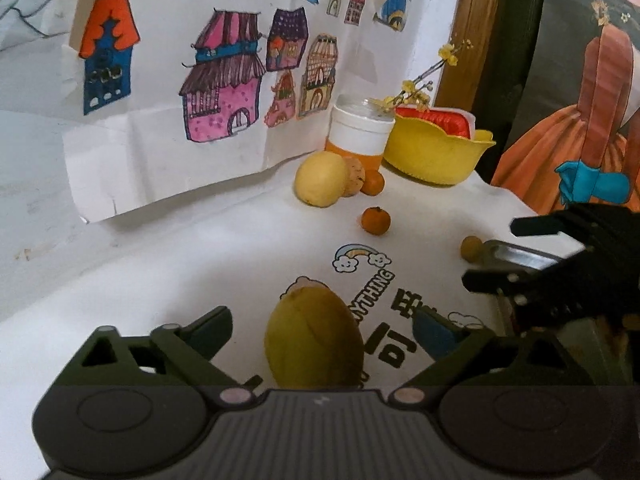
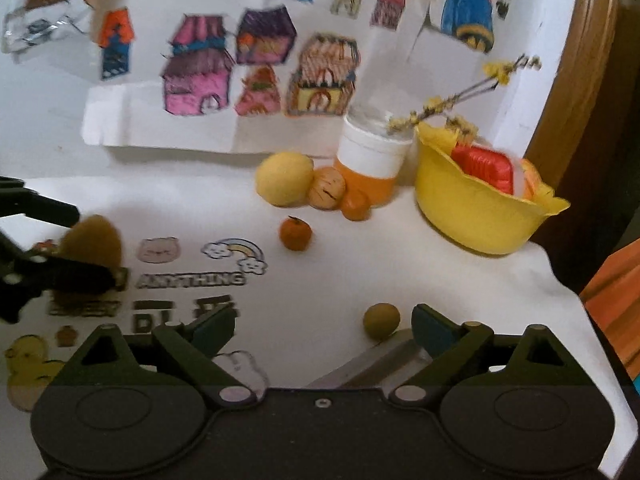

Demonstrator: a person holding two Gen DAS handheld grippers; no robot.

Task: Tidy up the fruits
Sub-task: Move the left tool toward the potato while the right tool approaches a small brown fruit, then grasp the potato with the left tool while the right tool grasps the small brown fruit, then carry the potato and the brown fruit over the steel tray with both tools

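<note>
A large yellow-green fruit [image 1: 316, 344] lies on the white printed cloth between the fingers of my left gripper [image 1: 323, 330]. There is a gap on each side of it, so the gripper is open. The right wrist view shows the same fruit [image 2: 92, 240] inside the left gripper [image 2: 80, 244]. My right gripper [image 2: 325, 330] is open around a small olive-brown fruit [image 2: 381, 320] that sits near its right finger without touching it. In the left wrist view the right gripper [image 1: 500, 254] reaches toward that small fruit [image 1: 471, 248].
At the back stand a yellow bowl [image 1: 432, 156] holding a red packet and a white-labelled jar [image 1: 360, 132]. By the jar lie a round yellow fruit [image 1: 320, 178], a beige fruit [image 1: 354, 172] and two tangerines [image 1: 376, 220]. A metal bar [image 2: 372, 360] lies near the table's right edge.
</note>
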